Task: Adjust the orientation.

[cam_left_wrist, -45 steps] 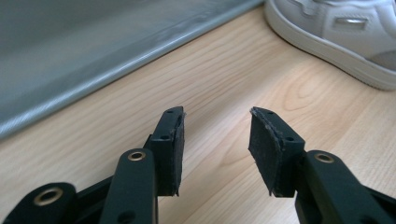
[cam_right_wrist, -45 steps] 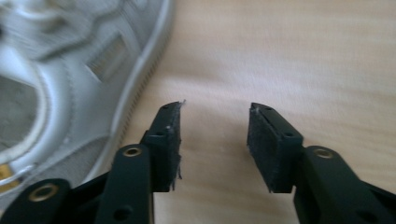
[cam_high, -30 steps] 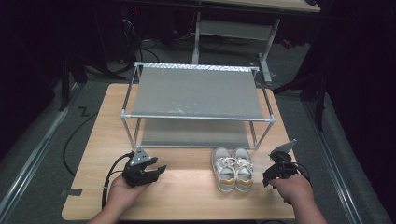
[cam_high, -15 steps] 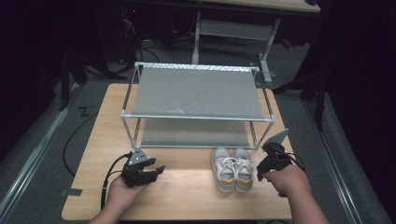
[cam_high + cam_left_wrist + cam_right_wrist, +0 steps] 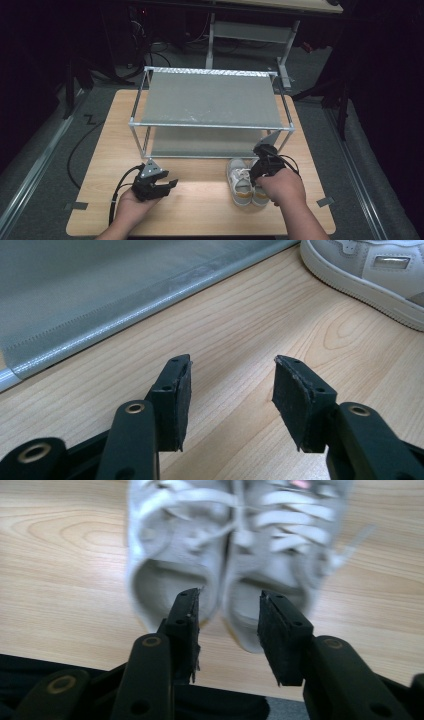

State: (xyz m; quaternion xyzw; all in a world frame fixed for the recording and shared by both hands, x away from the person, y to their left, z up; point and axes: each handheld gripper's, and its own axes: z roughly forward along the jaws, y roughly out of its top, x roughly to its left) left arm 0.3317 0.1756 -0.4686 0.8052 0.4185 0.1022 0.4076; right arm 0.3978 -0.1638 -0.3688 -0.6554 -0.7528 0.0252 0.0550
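no brand, label or writing is legible on any item. landmark: rack [image 5: 210, 112], a two-shelf metal frame at the table's [image 5: 100, 125] far centre.

shoes [image 5: 245, 182]: a white pair, side by side, on the table just in front of the rack's right half, toes toward the rack.

right gripper [image 5: 263, 162]: over the shoes; in the right gripper view its jaws are spread and hold nothing, pointing at the heel openings.

left gripper [image 5: 152, 182]: in front of the rack's left half, low over bare wood, jaws spread and unloaded.

bare tabletop lies between the left gripper and the shoes. the table's near edge is just behind the heels.
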